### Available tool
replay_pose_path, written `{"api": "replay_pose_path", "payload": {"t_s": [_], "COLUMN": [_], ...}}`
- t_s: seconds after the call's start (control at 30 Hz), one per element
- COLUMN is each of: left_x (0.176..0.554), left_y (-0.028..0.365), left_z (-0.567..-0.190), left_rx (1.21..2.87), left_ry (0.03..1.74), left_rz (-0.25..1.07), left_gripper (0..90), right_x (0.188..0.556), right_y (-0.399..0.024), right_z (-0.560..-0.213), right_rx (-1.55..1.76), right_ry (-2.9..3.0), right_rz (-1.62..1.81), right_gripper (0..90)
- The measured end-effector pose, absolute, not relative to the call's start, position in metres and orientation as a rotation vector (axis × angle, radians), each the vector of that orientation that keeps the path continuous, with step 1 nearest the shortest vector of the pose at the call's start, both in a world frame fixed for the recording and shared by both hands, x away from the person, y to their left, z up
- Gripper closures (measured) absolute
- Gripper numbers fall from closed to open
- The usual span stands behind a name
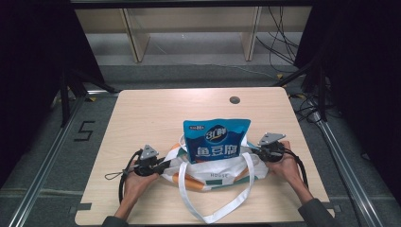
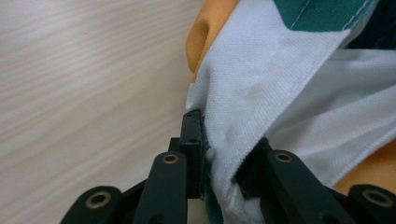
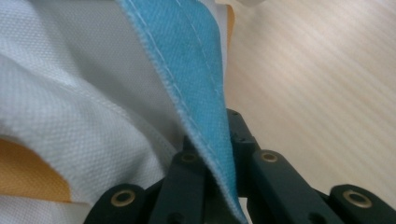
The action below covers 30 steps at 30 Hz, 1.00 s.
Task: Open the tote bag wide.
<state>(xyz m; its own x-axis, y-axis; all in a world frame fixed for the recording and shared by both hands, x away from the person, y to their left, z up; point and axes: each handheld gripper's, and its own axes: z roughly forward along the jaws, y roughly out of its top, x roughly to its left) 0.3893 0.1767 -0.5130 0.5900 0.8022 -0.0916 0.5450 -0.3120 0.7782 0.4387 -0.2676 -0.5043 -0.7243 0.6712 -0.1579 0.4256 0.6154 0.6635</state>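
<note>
Left gripper (image 1: 163, 164) and right gripper (image 1: 254, 150) each clamp the tote bag's (image 1: 213, 177) rim; a blue pouch (image 1: 216, 139) apparently stands inside, on the worktop (image 1: 156, 111).

Both forearms enter from the near edge of the table and angle inward toward each other. The left hand (image 1: 137, 177) holds the left gripper (image 1: 163, 165) low and roughly level, jaws pointing to the person's right; in the left gripper view its jaws are clamped on a fold of fabric. The right hand (image 1: 283, 163) holds the right gripper (image 1: 253, 149) low, jaws pointing to the person's left; in the right gripper view its jaws are pinched tight on a fabric edge. Dark sleeves cover both wrists' upper ends.
</note>
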Motion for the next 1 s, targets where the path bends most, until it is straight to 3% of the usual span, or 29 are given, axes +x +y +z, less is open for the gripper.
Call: {"api": "replay_pose_path", "payload": {"t_s": [0.27,0.4,0.43,0.53,0.7,0.8,1.0], "left_x": [0.392,0.392,0.391,0.390,0.384,0.381,0.384], "left_y": [0.178,0.180,0.181,0.183,0.178,0.171,0.153], "left_z": [-0.512,-0.505,-0.502,-0.486,-0.465,-0.457,-0.448], "left_rx": [1.997,1.996,2.015,2.021,2.023,2.006,2.010], "left_ry": [1.082,1.088,1.089,1.096,1.032,1.014,0.947], "left_rz": [0.431,0.397,0.408,0.438,0.459,0.478,0.470], "left_gripper": [73.2,64.3,58.3,46.1,37.2,36.5,34.8], "right_x": [0.458,0.456,0.455,0.450,0.436,0.415,0.398], "right_y": [-0.258,-0.263,-0.267,-0.279,-0.286,-0.277,-0.253], "right_z": [-0.504,-0.495,-0.488,-0.467,-0.435,-0.412,-0.404], "right_rx": [0.878,1.006,1.049,1.081,1.074,0.996,0.785], "right_ry": [2.415,2.360,2.333,2.299,2.268,2.298,2.408], "right_rz": [0.846,0.860,0.868,0.960,1.072,1.204,1.289], "right_gripper": [81.9,61.4,55.6,49.9,47.4,46.9,43.4]}}
